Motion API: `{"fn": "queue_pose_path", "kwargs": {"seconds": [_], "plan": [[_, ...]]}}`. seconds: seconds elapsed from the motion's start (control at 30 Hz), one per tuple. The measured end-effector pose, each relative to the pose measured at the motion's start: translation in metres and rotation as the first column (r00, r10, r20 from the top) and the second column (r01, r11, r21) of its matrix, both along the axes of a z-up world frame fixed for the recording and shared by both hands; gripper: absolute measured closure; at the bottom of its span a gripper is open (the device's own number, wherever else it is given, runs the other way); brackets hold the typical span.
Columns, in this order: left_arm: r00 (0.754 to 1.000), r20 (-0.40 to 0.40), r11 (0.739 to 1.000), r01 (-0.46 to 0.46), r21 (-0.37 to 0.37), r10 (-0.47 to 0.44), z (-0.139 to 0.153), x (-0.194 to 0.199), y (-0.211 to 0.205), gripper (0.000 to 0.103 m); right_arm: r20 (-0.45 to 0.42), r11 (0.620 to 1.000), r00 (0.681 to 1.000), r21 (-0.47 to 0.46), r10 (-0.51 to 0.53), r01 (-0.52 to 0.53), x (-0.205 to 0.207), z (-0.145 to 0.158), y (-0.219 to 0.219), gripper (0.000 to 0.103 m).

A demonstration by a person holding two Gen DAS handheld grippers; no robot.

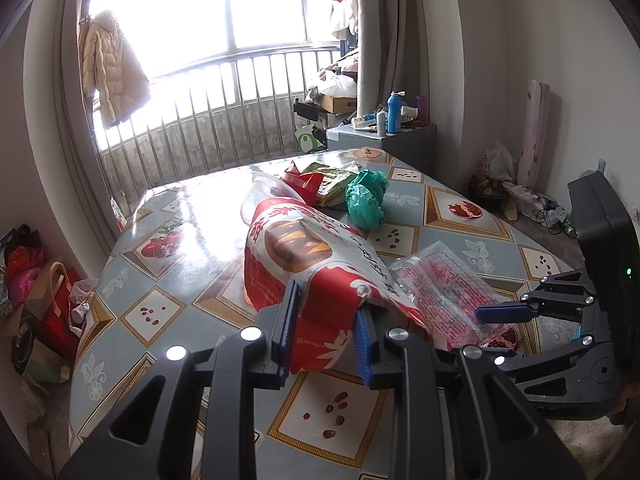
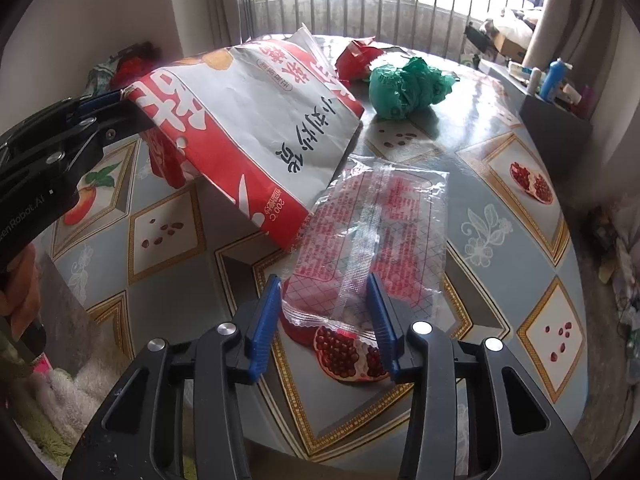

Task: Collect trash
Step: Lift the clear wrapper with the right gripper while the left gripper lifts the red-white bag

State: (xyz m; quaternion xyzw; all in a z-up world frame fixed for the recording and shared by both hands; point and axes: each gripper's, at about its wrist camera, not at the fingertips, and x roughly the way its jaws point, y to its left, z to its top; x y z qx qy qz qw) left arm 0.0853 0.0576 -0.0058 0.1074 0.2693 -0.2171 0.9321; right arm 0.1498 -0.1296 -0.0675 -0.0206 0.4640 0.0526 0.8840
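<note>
Gathering step: the person is collecting wrappers off the table, with one bag already in hand and a second piece being taken.
Right gripper: its blue pads are standing part-way apart, straddling the near end of the clear wrapper; whether they are pressing on it I cannot tell.
Left gripper: it is gripping the red-and-white paper bag by its near edge, jaws narrow, lifting it off the cloth.
Next move: judging by this, the right pads are needing to pinch the film, then lift.
Farther ahead: a green plastic bag and red packets are waiting beyond both grippers.
</note>
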Motion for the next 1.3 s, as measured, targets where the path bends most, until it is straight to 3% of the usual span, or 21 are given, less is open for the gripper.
{"fn": "queue_pose_path", "kwargs": {"seconds": [0.1,0.17,0.23,0.6,0.9,1.07,1.13,1.3], "plan": [[1.0,0.003,1.0,-0.003,-0.002,0.003,0.001,-0.001,0.002,0.078,0.006,0.999,1.0,0.036,-0.024,0.024,-0.002,0.002,-0.007,0.077],[1.0,0.005,1.0,-0.006,-0.005,0.006,0.002,0.0,0.004,0.078,0.012,0.998,0.999,0.051,-0.043,0.042,-0.003,0.004,-0.011,0.098],[1.0,0.007,1.0,-0.008,-0.008,0.008,0.001,0.001,0.006,0.078,0.013,0.994,0.998,0.085,-0.065,0.064,-0.005,0.007,-0.018,0.103],[1.0,0.008,1.0,-0.014,-0.009,0.014,0.0,0.002,0.007,0.079,0.067,0.95,0.985,0.28,-0.159,0.134,-0.018,0.033,-0.056,0.103],[0.998,0.031,0.998,-0.054,-0.044,0.055,0.015,0.003,0.018,0.08,0.137,0.929,0.967,0.336,-0.213,0.156,-0.03,0.059,-0.071,0.103],[0.993,0.078,0.994,-0.08,-0.068,0.085,0.035,0.0,0.03,0.087,0.167,0.923,0.959,0.35,-0.231,0.161,-0.034,0.068,-0.077,0.103],[0.992,0.09,0.993,-0.085,-0.079,0.092,0.043,-0.001,0.032,0.098,0.177,0.92,0.955,0.357,-0.238,0.163,-0.035,0.07,-0.081,0.103],[0.995,0.052,0.992,-0.077,-0.096,0.082,0.044,0.003,0.028,0.101,0.194,0.912,0.947,0.374,-0.257,0.171,-0.042,0.071,-0.087,0.103]]}}
